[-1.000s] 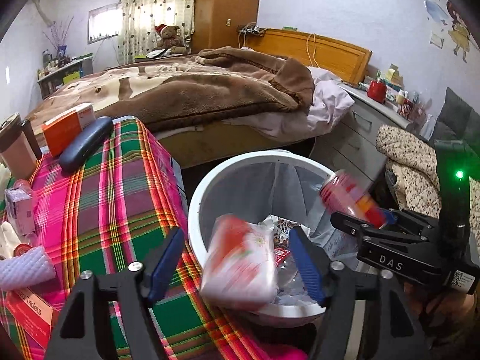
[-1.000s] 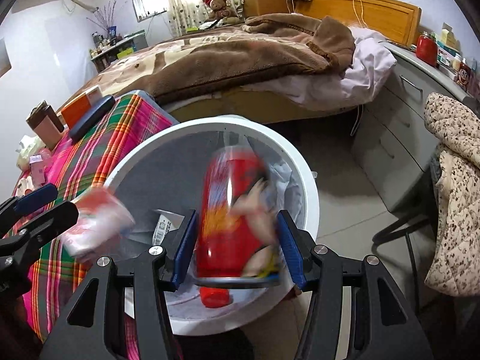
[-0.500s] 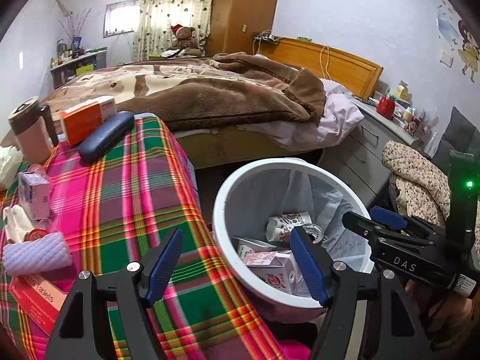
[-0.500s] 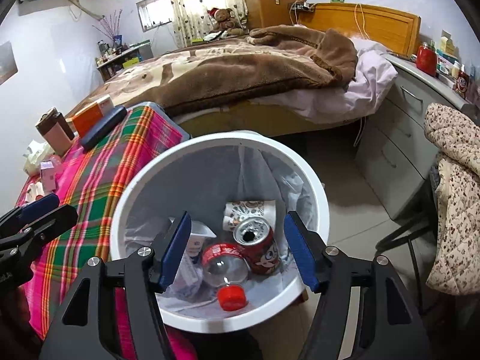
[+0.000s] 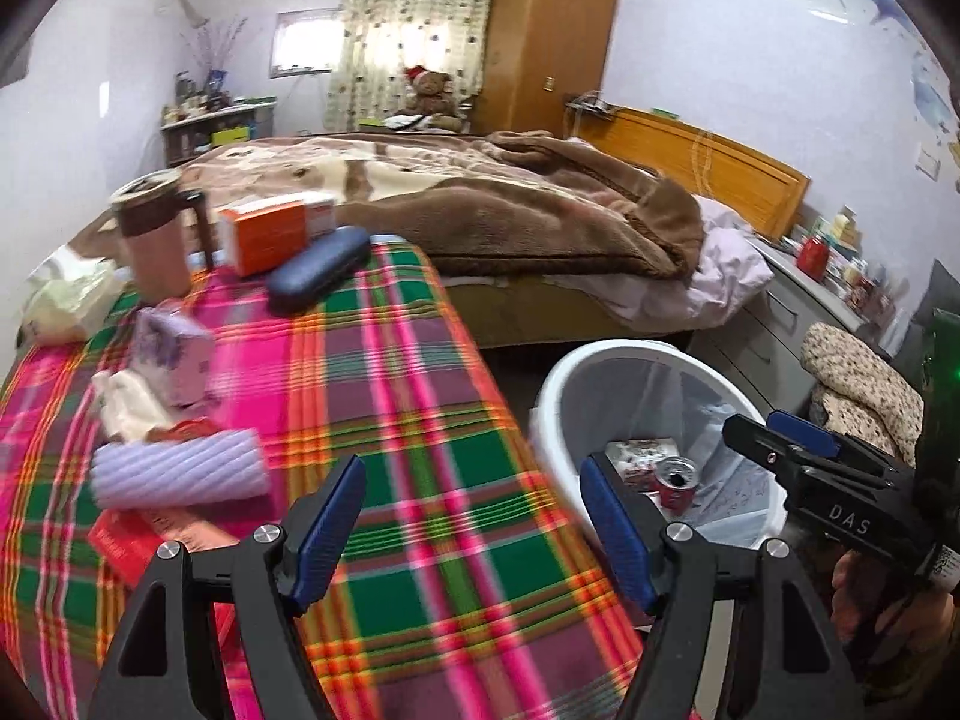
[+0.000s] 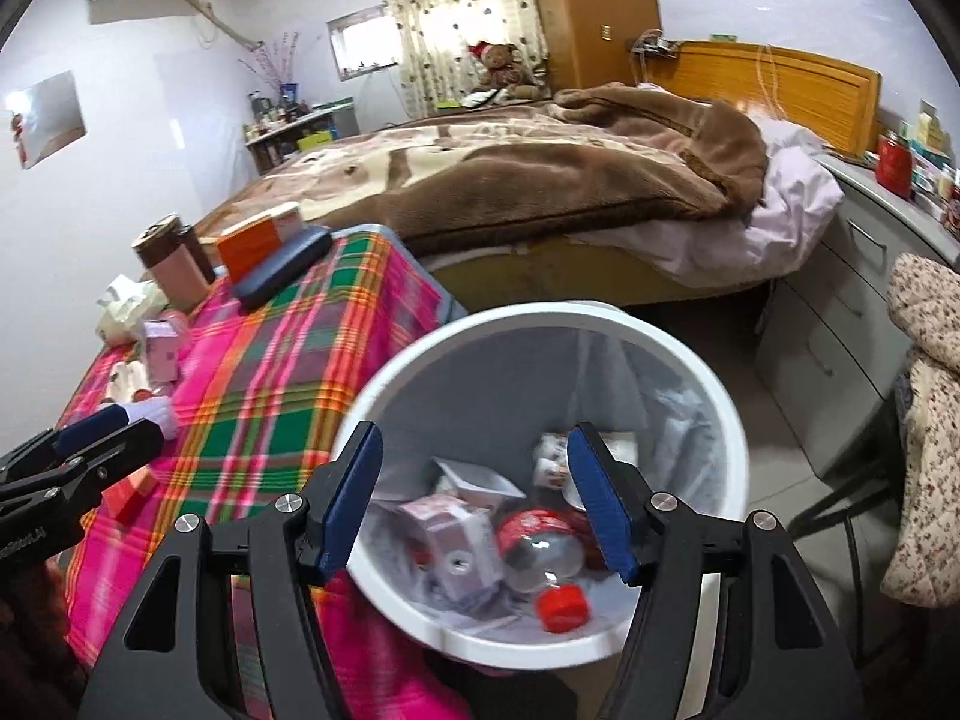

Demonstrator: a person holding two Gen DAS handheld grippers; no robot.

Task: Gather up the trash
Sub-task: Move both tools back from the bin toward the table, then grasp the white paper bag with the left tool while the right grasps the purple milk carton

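The bed [image 5: 480, 222] fills the far half of the room; nearer, a table under a plaid cloth [image 5: 390, 420] takes the left and a white bin [image 6: 660, 360] stands on the floor just right of it. The bin already holds trash: a clear bottle [image 6: 540, 546] with a red cap lying pointed toward the near rim, a red can [image 5: 677, 480], a paper cup and small cartons. What remains on the cloth lies left and far of the left gripper [image 5: 471, 531], whose jaws are apart and empty over bare plaid at the table's right edge. Nearest it is a lilac ribbed roll [image 5: 180, 471], long axis running left to right, resting on a red carton [image 5: 129, 534] with print too blurred to read. Farther left are crumpled tissue and a small lilac box [image 5: 171, 354]; far back stand a mug, an orange box and a dark case [image 5: 318, 267] lying aslant, and which of these count as trash I cannot tell. The right gripper [image 6: 474, 501] hangs over the bin, its jaws just opened wider and nothing between them, so by my judgement the left hand is the nearer one for the next pick. The right gripper's body reads "DAS".
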